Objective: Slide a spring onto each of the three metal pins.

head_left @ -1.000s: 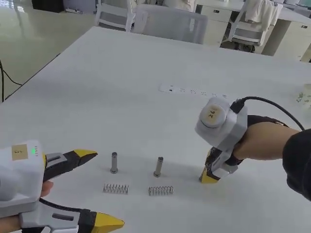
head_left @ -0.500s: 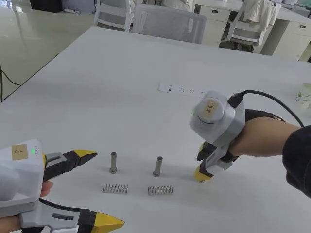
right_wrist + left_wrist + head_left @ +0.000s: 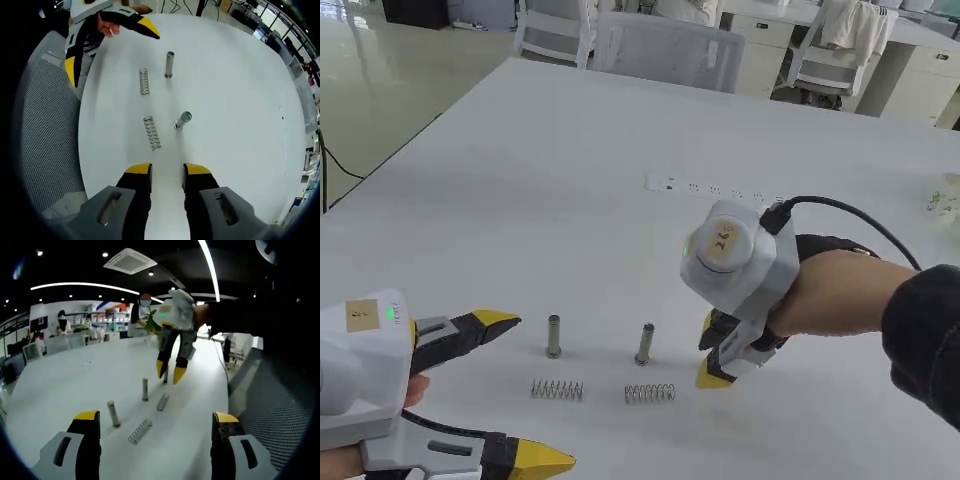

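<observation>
Left gripper: jaws spread wide, empty.
Right gripper: jaws slightly parted, empty, near one pin.
Springs: two, flat on tabletop.

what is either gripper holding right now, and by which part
Nothing is held. The left gripper has its jaws wide open and empty; the right gripper has its jaws slightly apart with nothing between them.
</observation>
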